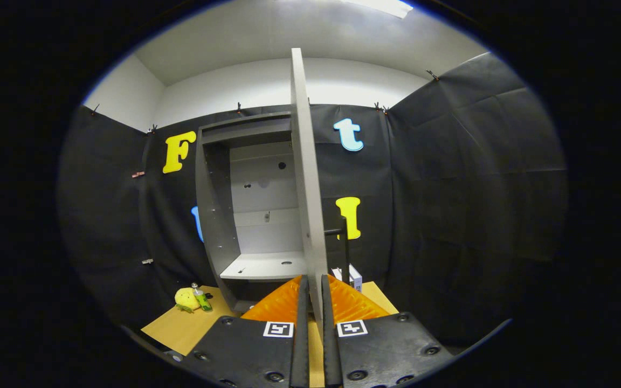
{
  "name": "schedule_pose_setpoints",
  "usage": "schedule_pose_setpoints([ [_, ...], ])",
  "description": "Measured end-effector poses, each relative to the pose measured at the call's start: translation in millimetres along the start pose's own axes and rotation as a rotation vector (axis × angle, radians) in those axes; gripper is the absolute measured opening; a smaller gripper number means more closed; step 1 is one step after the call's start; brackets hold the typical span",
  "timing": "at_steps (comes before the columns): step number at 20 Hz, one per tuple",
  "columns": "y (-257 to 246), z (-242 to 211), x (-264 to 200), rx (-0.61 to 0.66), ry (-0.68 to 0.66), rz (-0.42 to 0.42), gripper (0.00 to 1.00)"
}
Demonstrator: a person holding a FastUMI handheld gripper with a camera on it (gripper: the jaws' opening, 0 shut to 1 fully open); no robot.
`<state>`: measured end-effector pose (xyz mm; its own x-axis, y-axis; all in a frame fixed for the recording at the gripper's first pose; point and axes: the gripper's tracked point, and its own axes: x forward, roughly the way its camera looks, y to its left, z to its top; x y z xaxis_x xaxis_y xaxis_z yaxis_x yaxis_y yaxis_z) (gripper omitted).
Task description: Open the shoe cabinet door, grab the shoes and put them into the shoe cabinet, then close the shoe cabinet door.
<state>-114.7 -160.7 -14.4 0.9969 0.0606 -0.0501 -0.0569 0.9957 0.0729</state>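
**At the cabinet front: claw on door edge**

Claw point(315, 302): nearly closed, both fingers clamping the door's point(306, 178) lower edge. Door: upright, swung open, seen edge-on toward the claw, long axis vertical. Shoe cabinet point(219, 215): standing on worktop point(181, 326), interior exposed, shelf point(264, 267) bare.

Yellow plush toy point(185, 299) beside green bottle point(201, 299); white box point(354, 277) on tabletop point(181, 328).

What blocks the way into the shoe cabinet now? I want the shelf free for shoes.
Nothing visible does. The cabinet door is swung open, edge-on, its lower edge between the gripper fingers, so the cabinet shelf beyond and beside it lies open.
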Motion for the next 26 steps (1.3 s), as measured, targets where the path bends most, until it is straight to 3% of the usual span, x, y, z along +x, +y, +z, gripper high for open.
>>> schedule_pose_setpoints([
  [11, 91.6, -46.4, 16.1, -0.014, 0.085, 0.152, 0.15],
  [17, 140.2, -65.6, 41.0, -0.015, 0.094, 0.127, 0.15],
  [26, 196.0, -193.9, 86.0, -0.009, 0.327, 0.028, 0.15],
])
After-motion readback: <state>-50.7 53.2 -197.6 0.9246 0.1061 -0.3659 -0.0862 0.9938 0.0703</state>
